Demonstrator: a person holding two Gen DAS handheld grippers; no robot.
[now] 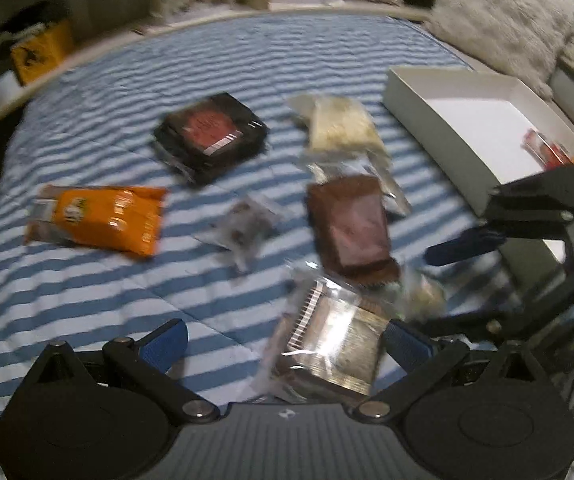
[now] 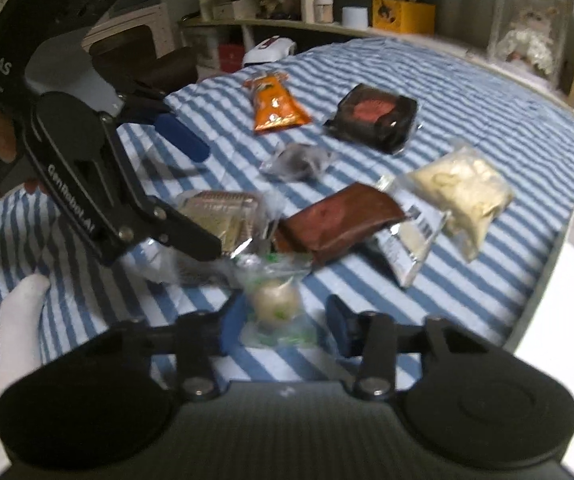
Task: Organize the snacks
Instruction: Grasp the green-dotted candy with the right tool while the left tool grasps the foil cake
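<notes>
Beside the brown packet [image 2: 339, 220], both grippers open.

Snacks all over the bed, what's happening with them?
A person is sorting snacks with a hand-held gripper in each hand. The right hand-held gripper is open around a round pale sweet. The left hand-held gripper is open over a clear cracker pack. One red snack lies in the white box.

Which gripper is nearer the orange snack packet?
Left. The left gripper faces the orange snack packet across bare bedspread; the right gripper sits beyond several other snacks.
</notes>
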